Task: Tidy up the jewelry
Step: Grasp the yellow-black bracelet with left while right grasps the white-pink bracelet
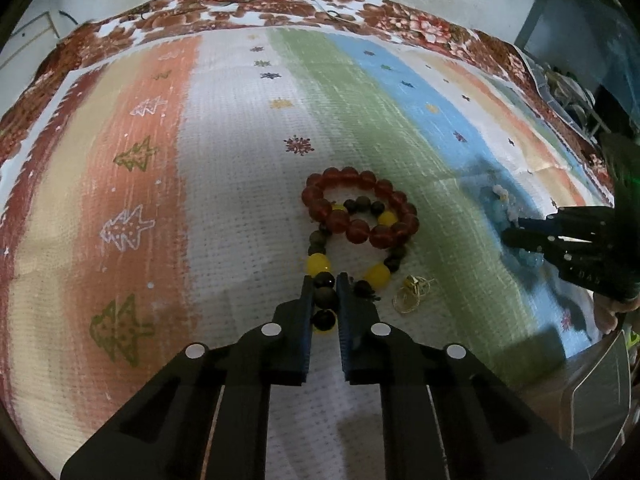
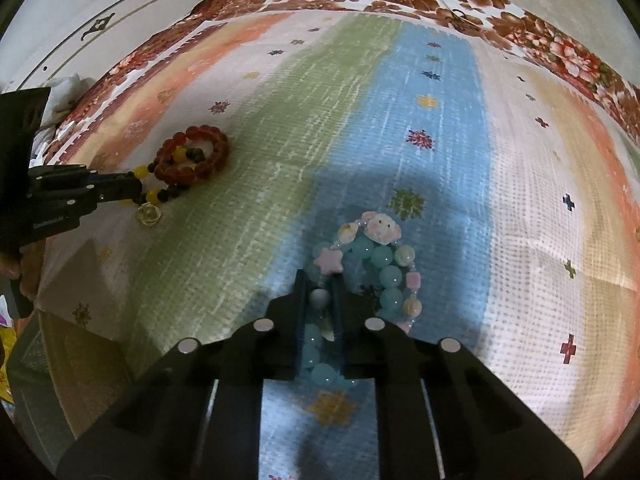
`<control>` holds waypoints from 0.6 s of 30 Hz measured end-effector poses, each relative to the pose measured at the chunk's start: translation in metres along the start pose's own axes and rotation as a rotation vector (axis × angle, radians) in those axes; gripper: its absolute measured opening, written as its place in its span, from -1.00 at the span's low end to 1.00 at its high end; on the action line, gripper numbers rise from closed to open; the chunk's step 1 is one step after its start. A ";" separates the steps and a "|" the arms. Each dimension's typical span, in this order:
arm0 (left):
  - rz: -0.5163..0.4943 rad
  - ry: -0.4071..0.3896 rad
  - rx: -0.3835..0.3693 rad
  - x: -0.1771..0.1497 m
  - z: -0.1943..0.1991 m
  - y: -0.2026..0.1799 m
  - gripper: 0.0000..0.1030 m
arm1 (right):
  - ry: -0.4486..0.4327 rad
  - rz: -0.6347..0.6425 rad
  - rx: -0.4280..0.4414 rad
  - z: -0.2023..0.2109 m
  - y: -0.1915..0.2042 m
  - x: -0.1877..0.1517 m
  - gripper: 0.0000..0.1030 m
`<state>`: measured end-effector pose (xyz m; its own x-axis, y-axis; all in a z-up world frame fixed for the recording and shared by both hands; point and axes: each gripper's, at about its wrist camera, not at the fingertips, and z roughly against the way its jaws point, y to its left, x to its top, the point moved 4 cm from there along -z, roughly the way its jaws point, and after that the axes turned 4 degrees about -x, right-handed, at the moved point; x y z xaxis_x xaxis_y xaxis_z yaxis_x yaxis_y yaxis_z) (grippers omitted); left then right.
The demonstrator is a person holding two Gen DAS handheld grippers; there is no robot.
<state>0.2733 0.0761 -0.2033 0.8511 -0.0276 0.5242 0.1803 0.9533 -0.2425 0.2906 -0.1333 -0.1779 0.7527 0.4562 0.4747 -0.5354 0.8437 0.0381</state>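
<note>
While the left claw [image 1: 325, 280] grips dark beads of the black-and-yellow bracelet [image 1: 352, 256] on the striped cloth [image 1: 240, 160], the right claw [image 2: 320, 280] is clamped on the pastel blue bracelet [image 2: 384, 276]. Beyond, a red bracelet [image 1: 360, 206] overlaps the black-and-yellow one, a gold ring [image 1: 412, 290] just beside.

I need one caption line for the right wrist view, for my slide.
Right hand-held gripper closed on pastel bead bracelet lying on striped cloth.
</note>
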 end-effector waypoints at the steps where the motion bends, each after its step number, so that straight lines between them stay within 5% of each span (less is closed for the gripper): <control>1: 0.003 -0.003 -0.001 0.000 0.001 0.000 -0.82 | -0.002 0.002 -0.005 0.000 0.001 0.000 -0.75; 18: -0.001 -0.068 0.036 0.008 0.047 -0.003 -0.82 | -0.041 -0.003 -0.014 0.035 0.004 0.005 -0.75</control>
<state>0.2568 0.0870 -0.1600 0.8152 -0.0094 0.5791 0.1622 0.9635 -0.2128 0.2791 -0.1372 -0.1443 0.7376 0.4423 0.5103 -0.5280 0.8488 0.0274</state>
